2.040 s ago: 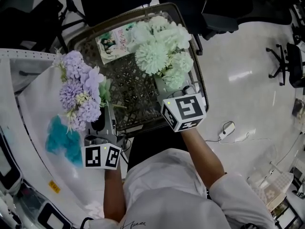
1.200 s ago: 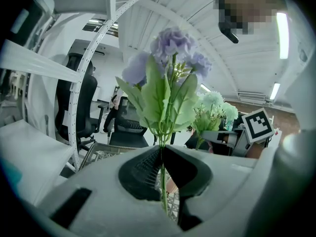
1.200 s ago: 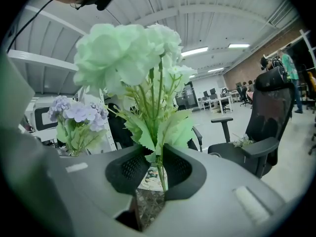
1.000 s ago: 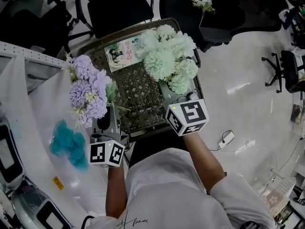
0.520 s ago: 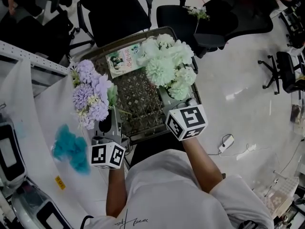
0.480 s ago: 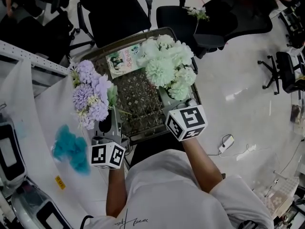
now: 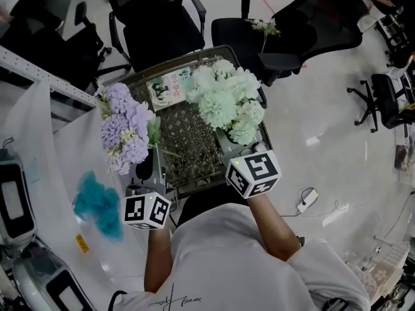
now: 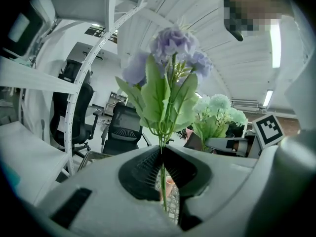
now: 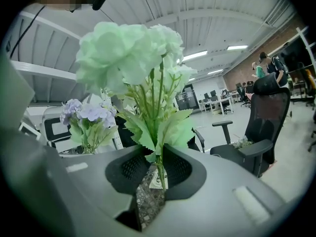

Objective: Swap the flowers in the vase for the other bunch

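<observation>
Two bunches of flowers are up in the air, one in each claw. Far left, a blue-green fluffy thing (image 7: 97,203) lies on the white table (image 7: 58,148). The left gripper (image 8: 162,152) is pinched tight on the thin stem of the purple bunch (image 7: 122,127). Between the claws sits a wire basket (image 7: 185,141) with a booklet (image 7: 166,89) in it. The right gripper (image 9: 157,158) squeezes the stems of the pale green bunch (image 7: 225,101), above the basket's right side.
</observation>
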`<state>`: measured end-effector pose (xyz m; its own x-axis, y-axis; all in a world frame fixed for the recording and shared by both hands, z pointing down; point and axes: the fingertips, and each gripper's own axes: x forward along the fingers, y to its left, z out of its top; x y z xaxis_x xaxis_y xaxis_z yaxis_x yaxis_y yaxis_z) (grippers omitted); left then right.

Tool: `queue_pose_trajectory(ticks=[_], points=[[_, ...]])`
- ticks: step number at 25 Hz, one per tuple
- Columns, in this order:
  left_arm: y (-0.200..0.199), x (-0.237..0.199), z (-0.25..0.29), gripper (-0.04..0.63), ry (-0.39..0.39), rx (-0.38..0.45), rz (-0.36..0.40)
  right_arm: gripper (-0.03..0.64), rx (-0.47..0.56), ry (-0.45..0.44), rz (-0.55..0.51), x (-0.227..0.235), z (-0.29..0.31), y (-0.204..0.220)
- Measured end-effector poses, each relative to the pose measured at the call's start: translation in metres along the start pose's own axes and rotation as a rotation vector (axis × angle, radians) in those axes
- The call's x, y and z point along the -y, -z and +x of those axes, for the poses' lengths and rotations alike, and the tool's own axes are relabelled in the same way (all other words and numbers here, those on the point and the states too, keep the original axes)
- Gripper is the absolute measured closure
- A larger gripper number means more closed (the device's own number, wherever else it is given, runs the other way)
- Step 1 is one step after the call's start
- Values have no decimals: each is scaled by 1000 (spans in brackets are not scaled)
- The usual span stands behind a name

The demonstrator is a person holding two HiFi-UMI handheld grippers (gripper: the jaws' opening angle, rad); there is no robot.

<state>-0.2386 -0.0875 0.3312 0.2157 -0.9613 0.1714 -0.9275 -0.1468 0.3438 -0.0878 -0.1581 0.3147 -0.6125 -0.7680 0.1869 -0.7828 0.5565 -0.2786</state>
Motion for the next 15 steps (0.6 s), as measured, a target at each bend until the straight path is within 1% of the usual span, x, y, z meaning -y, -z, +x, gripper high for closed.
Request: queue_pose_trajectory(ticks=[8, 15], points=[[-3, 10, -11, 574, 36, 11, -3, 538, -5, -14, 6, -14, -21, 1], [-12, 17, -16, 574, 40, 9, 14, 537, -4, -32, 10, -22, -31, -7]])
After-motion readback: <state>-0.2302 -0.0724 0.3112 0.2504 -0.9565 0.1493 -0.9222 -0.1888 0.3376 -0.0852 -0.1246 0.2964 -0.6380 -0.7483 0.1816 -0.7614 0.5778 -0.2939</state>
